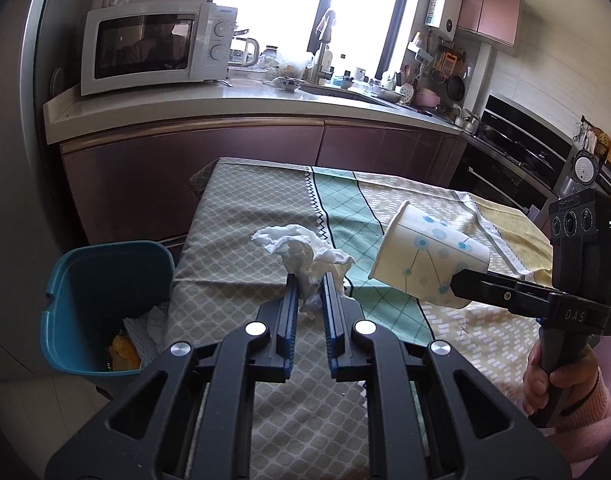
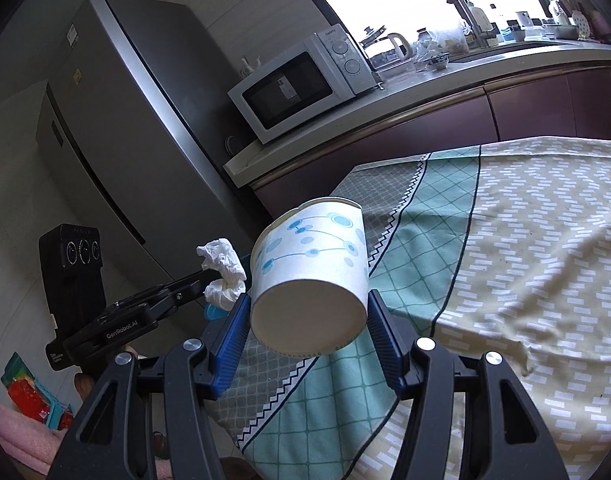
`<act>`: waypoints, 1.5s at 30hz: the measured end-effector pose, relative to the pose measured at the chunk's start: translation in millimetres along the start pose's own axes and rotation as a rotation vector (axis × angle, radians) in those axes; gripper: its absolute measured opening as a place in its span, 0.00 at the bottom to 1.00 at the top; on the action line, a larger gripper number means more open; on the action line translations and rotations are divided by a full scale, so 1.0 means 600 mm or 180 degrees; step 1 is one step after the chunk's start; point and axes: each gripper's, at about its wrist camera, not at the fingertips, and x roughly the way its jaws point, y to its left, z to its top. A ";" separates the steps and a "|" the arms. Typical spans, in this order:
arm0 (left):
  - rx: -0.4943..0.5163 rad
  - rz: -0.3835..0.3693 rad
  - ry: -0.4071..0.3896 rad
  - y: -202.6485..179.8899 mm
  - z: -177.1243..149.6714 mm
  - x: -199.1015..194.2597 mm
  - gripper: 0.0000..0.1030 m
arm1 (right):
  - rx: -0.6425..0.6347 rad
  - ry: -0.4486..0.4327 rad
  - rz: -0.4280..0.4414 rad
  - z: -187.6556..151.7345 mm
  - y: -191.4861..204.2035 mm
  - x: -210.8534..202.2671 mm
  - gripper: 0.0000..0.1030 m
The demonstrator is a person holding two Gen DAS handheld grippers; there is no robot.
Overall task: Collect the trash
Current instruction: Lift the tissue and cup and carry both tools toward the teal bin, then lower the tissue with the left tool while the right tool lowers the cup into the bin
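My left gripper (image 1: 308,280) is shut on a crumpled white tissue (image 1: 301,252) and holds it above the table's left part. It also shows in the right wrist view (image 2: 223,268), held by the left gripper (image 2: 203,276). My right gripper (image 2: 307,300) is shut on a white paper cup with blue dots (image 2: 313,260), tilted on its side, base toward the camera, above the table's left corner. In the left wrist view the cup (image 1: 425,256) is held at its base by the right gripper (image 1: 459,280). A teal trash bin (image 1: 101,304) stands on the floor left of the table, with paper and orange scraps inside.
The table (image 1: 265,208) has a green, teal and yellow patterned cloth (image 2: 525,240). Behind it runs a kitchen counter (image 1: 225,100) with a microwave (image 1: 157,46), kettle and sink clutter. A grey fridge (image 2: 145,120) stands at the left. An oven and stove (image 1: 517,140) are at the right.
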 end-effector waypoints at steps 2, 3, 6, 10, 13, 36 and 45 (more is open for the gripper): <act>-0.0026 0.0028 -0.0015 0.010 0.000 -0.007 0.12 | -0.0013 0.0030 0.0029 0.001 0.007 0.010 0.54; -0.0034 0.0050 -0.0025 0.016 -0.001 -0.010 0.12 | -0.0025 0.0041 0.0039 0.001 0.010 0.014 0.54; -0.0060 0.0097 -0.0037 0.027 -0.001 -0.019 0.12 | -0.0051 0.0076 0.0082 0.003 0.019 0.026 0.54; -0.0086 0.0167 -0.0044 0.044 -0.004 -0.027 0.12 | -0.0087 0.0123 0.0140 0.008 0.034 0.046 0.54; -0.0107 0.0216 -0.0053 0.057 -0.004 -0.031 0.12 | -0.0122 0.0165 0.0180 0.009 0.045 0.060 0.54; -0.0210 0.0527 -0.0067 0.124 -0.007 -0.045 0.12 | -0.0309 0.0381 0.0367 0.023 0.100 0.142 0.54; -0.0250 0.0606 -0.0074 0.139 -0.007 -0.047 0.12 | -0.0352 0.0420 0.0392 0.028 0.112 0.161 0.54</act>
